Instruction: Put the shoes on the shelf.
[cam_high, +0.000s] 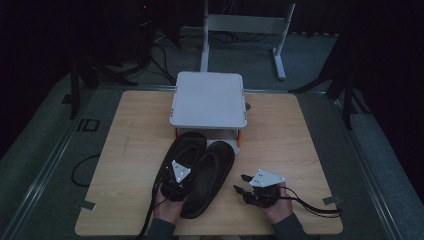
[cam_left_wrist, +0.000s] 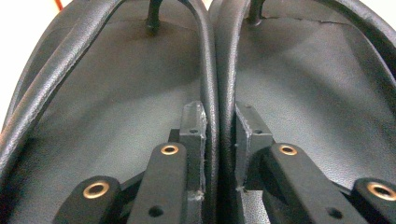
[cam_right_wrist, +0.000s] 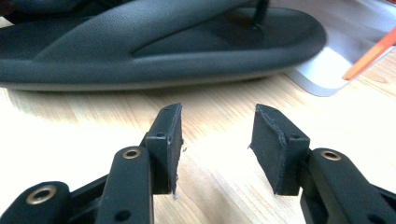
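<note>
— Where are the sandals?
— Side by side, near-centre on the table (cam_high: 130, 130). The left gripper (cam_high: 176, 184) pinches the touching inner rims of the left sandal (cam_high: 181, 152) and right sandal (cam_high: 212, 172).
— What crowds them?
— The white stand (cam_high: 209, 99) at their far toes. The right gripper (cam_high: 241, 183), jaws apart and empty, sits to their right.

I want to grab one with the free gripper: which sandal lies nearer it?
The right sandal, beside the open right gripper; the left sandal lies beyond it.

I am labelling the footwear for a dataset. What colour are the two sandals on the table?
Black. The sandals, straps included, show best in the left gripper view.
</note>
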